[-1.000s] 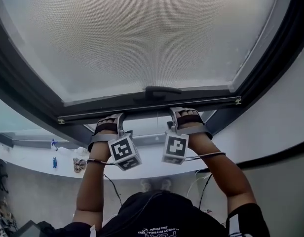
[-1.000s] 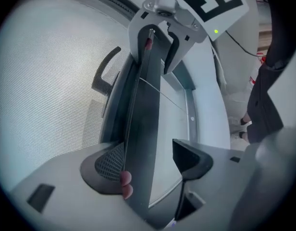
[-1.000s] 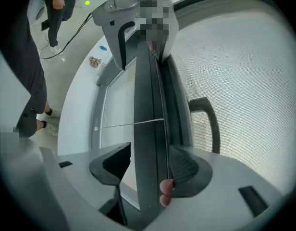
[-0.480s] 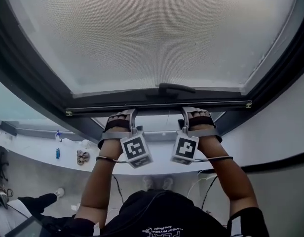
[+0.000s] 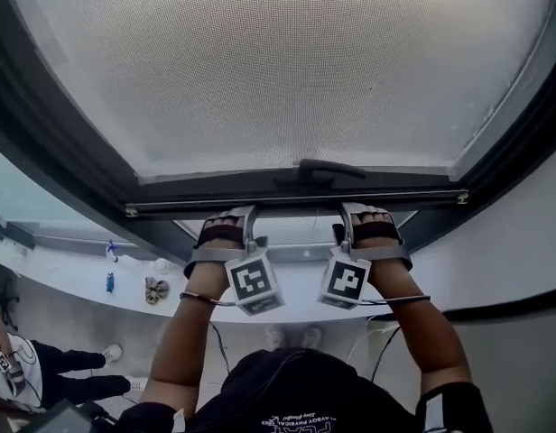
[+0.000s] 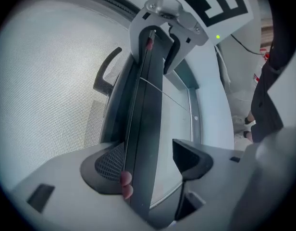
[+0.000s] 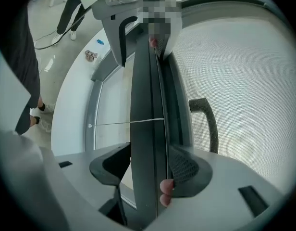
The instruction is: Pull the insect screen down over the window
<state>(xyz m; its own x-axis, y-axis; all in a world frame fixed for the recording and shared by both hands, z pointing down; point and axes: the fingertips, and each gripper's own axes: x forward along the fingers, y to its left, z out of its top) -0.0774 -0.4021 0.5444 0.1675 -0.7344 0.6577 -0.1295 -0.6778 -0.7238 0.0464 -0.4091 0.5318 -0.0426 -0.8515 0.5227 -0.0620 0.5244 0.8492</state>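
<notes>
The left gripper (image 5: 226, 219) at eleven o'clock and the right gripper (image 5: 366, 215) at one straddle the insect screen's (image 5: 287, 70) bottom bar (image 5: 296, 201), fingers (image 6: 191, 158) spread, unclenched.

- Window: dark grey metal window frame (image 5: 43, 142), broad, across the upper head view; even, pale daylight comes through it. Pale bluish glass pane (image 5: 12, 201) below it at the left.
- Wall: smooth white wall (image 5: 513, 233) at the right, crossed by a thin dark band (image 5: 531, 299).
- Ledge: long white ledge (image 5: 70, 273) under the window; near its inner edge lie a small blue object (image 5: 109, 282) and a brown patterned bundle (image 5: 152, 289), near each other.
- Floor: light grey floor (image 5: 79, 336), with a black cable (image 5: 215, 339) lying on it.
- Bystander (image 5: 52, 368): dark trousers, lower left corner.
</notes>
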